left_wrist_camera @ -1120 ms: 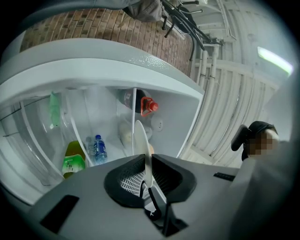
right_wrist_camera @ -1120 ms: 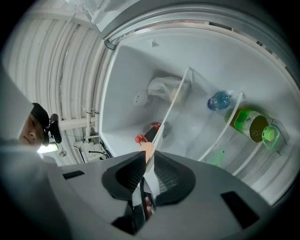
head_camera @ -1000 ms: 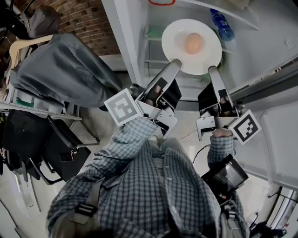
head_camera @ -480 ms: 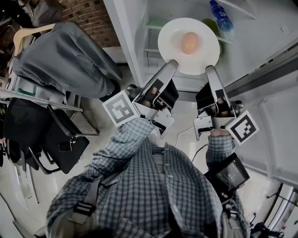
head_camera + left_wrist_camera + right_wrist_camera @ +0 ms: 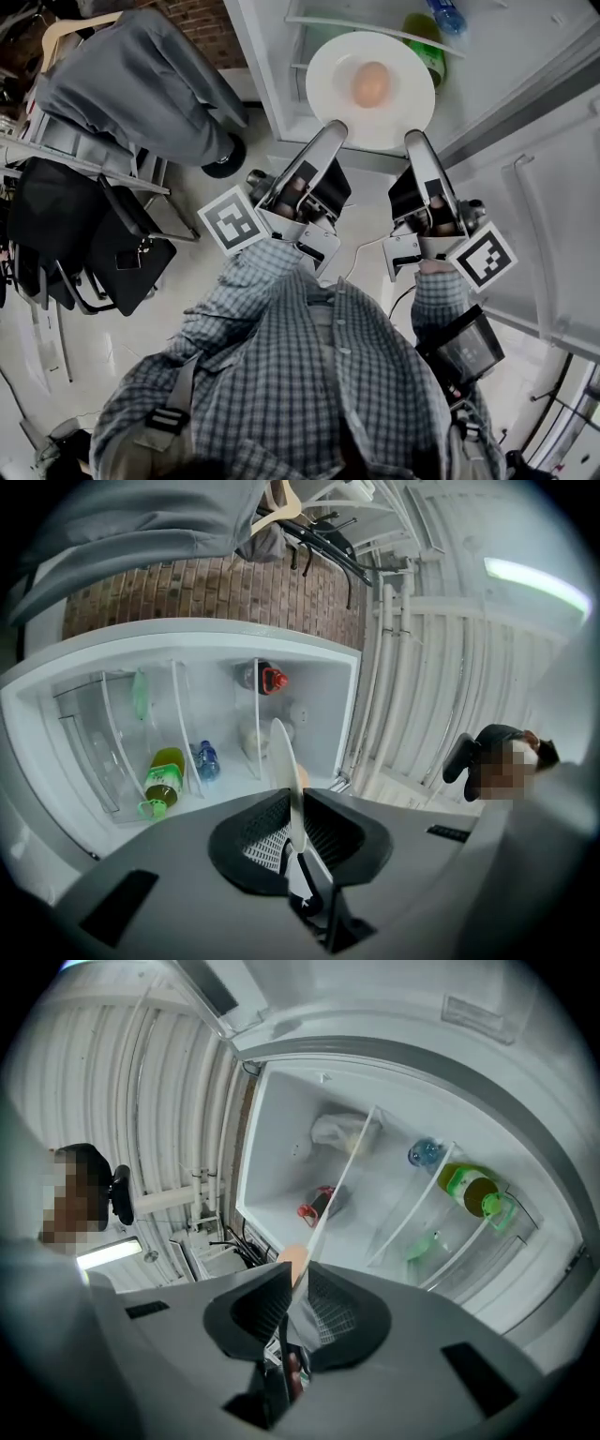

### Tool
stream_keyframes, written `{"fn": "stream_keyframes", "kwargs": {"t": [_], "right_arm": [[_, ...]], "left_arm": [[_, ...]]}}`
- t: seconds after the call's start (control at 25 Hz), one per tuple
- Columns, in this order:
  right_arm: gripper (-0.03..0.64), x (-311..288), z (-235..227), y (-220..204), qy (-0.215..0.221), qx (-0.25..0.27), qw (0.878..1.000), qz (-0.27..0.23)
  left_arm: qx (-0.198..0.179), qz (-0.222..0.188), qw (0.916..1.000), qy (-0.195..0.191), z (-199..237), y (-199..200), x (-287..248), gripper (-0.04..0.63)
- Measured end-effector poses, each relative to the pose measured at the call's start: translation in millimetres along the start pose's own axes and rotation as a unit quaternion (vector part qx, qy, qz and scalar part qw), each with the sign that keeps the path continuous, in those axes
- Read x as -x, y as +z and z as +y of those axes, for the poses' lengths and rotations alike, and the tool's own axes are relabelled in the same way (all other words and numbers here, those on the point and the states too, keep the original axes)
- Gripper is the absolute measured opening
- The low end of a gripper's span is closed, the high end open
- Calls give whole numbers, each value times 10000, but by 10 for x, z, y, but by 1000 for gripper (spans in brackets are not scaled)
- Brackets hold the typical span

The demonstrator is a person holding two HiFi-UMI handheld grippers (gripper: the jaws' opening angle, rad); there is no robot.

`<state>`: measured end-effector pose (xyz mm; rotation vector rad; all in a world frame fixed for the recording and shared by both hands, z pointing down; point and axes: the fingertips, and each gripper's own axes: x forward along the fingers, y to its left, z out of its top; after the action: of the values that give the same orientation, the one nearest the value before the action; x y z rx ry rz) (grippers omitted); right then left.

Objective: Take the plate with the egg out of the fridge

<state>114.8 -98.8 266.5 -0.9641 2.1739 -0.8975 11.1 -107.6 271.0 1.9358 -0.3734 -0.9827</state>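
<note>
Both grippers have drawn back toward me, the left gripper and right gripper each clenched on the near rim of the plate, egg centred on it. The plate now hangs level at the fridge mouth — nearly out, I judge.

The head view looks steeply down from above. Both gripper views look closely along their jaws. All three share the plate.
</note>
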Motion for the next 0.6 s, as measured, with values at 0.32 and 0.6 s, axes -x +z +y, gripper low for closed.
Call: {"fn": "stream_keyframes", "kwargs": {"t": [0.32, 0.6], "right_arm": [[61, 553, 211, -274, 52, -81, 9998, 162], [61, 819, 400, -484, 18, -182, 9995, 253]], "left_arm": [[45, -225, 9997, 81, -246, -449, 450, 49], [64, -355, 9992, 163, -432, -633, 757, 49]]}}
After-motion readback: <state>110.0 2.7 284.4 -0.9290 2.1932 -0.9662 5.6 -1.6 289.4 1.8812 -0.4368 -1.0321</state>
